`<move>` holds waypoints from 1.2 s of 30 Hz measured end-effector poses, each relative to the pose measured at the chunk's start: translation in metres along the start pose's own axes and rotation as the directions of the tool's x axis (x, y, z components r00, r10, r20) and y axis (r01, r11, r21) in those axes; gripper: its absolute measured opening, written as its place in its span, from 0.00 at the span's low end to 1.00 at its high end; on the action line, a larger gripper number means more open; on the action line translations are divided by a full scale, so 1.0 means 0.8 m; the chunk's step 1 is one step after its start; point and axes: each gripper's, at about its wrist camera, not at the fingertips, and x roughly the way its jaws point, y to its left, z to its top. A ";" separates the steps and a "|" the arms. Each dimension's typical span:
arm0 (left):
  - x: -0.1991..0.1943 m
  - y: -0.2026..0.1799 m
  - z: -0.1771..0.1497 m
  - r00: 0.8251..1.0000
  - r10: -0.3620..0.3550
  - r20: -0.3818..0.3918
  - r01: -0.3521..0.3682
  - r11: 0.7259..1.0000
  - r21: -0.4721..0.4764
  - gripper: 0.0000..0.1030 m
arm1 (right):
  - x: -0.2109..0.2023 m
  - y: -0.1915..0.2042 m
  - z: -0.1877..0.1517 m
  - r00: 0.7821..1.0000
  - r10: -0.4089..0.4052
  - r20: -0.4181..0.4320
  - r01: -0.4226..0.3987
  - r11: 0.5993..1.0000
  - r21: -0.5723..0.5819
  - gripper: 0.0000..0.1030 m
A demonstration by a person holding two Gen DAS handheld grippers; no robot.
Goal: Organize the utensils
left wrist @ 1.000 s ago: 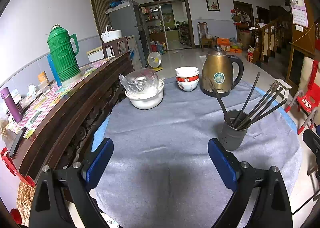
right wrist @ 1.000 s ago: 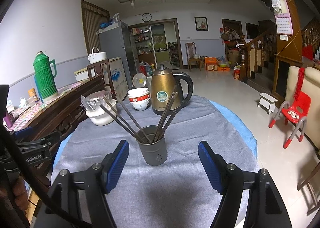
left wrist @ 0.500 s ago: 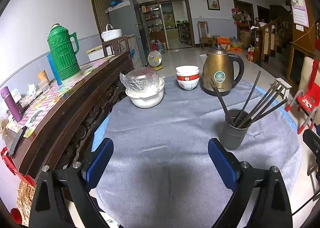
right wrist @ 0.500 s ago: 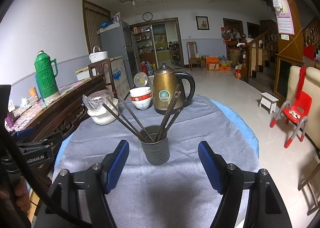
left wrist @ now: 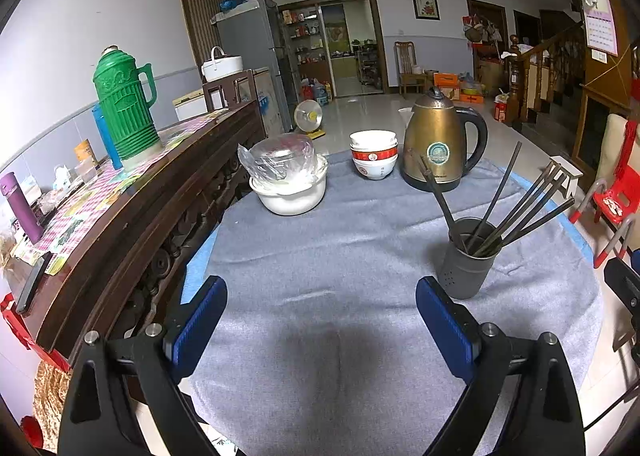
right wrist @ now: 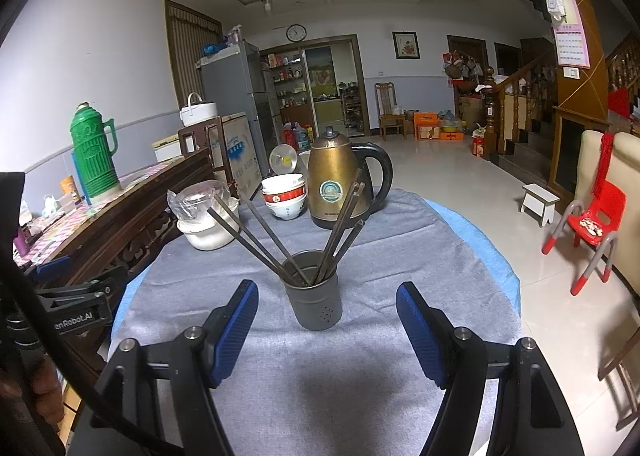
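A dark grey utensil cup (right wrist: 314, 290) stands upright on the grey tablecloth (right wrist: 360, 256), holding several dark chopsticks (right wrist: 256, 232) that fan out left and right. My right gripper (right wrist: 326, 330) hovers just in front of the cup, open, with nothing between its blue pads. In the left wrist view the same cup (left wrist: 468, 258) sits ahead and to the right, its chopsticks (left wrist: 528, 202) leaning right. My left gripper (left wrist: 320, 322) is open over bare cloth, well left of the cup.
Behind the cup stand a bronze electric kettle (right wrist: 346, 182), stacked red-and-white bowls (right wrist: 284, 196) and a white bowl with a plastic-wrapped glass lid (right wrist: 206, 218). A dark wooden sideboard (left wrist: 132, 212) with a green thermos (left wrist: 124, 104) borders the table's left edge.
The right wrist view has shifted slightly, so the cup now sits centred between its jaws. The left view is unchanged.
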 end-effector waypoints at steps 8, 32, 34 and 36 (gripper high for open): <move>0.000 -0.002 0.000 1.000 -0.002 -0.001 0.002 1.000 0.004 0.92 | 0.001 0.003 0.001 1.000 0.002 -0.003 -0.002 1.000 -0.001 0.73; 0.006 0.001 -0.002 1.000 -0.003 -0.010 0.003 1.000 0.005 0.92 | 0.007 0.004 0.003 1.000 0.005 -0.005 -0.005 1.000 0.008 0.73; 0.006 0.002 -0.003 1.000 -0.003 -0.011 0.003 1.000 0.003 0.92 | 0.008 0.002 0.003 1.000 0.004 -0.004 -0.004 1.000 0.008 0.73; 0.006 0.002 -0.003 1.000 -0.003 -0.011 0.003 1.000 0.001 0.92 | 0.008 0.004 0.003 1.000 0.003 -0.003 -0.003 1.000 0.010 0.73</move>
